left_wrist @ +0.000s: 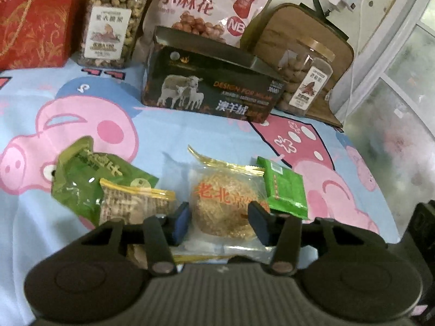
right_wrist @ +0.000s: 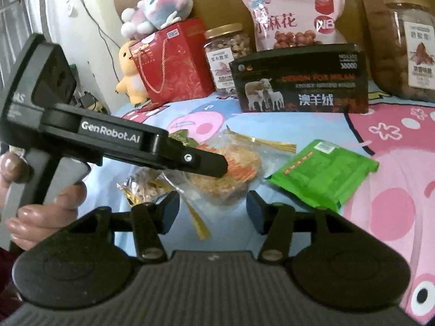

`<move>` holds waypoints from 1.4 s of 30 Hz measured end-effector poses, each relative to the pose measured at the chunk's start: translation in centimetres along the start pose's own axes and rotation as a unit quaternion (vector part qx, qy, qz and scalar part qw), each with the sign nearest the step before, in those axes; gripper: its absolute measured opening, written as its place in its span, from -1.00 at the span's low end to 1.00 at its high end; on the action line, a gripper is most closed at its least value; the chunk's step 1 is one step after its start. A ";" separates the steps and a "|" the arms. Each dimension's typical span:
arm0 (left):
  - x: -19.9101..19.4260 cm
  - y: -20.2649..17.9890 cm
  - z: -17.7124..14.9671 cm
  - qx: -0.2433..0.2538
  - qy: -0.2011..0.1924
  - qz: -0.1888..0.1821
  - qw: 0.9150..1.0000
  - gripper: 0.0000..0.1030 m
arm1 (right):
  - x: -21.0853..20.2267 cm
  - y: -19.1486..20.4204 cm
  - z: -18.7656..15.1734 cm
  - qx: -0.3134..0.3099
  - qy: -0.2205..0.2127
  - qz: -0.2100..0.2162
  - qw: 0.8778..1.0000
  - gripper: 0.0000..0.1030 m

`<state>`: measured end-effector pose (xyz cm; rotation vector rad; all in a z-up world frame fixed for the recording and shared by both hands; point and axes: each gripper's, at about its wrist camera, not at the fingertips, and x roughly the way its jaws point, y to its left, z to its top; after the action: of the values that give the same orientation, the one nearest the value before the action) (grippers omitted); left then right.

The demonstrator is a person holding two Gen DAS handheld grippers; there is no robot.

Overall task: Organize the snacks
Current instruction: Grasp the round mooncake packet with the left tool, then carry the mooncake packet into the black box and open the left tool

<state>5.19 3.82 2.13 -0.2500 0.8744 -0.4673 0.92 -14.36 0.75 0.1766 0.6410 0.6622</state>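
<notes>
While both claws hang over the blue pig-print cloth [left_wrist: 190, 125], 2 sets of jaws stand apart.
Left gripper [left_wrist: 221, 221] straddles the clear-wrapped round golden pastry [left_wrist: 223, 203], grip uncertain; right gripper [right_wrist: 213, 212] hovers empty beside the flat green packet [right_wrist: 323, 174].

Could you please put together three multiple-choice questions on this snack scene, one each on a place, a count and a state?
1. Where does the pink snack bag stand?
A. behind the black box
B. on the red gift bag
C. beside the plush toys

2. How many lidded jars show in the left wrist view?
A. one
B. two
C. four

3. How is the black box?
A. lidless
B. crushed flat
C. closed

Answers: 1 A, the bag rises over the box's back edge. 2 B, one jar left of the box, another jar to its right. 3 C, its top is shut.
</notes>
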 end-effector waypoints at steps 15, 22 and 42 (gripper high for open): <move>-3.3 -3.4 9.9 0.031 -0.105 -0.009 0.994 -0.13 | -2.0 -0.8 7.6 -0.041 -0.120 -0.018 0.992 -0.09; 2.5 -2.3 15.3 0.011 -0.091 0.012 0.996 -0.13 | 1.3 -6.0 12.5 0.000 -0.097 -0.015 0.995 -0.09; 2.5 0.7 15.6 -0.006 -0.100 0.022 0.995 -0.01 | 3.4 -10.6 13.6 0.060 -0.085 -0.035 0.994 -0.01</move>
<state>19.00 3.53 9.89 -0.2819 0.6857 -0.3887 16.66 -19.90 6.18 0.3178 0.5207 0.5353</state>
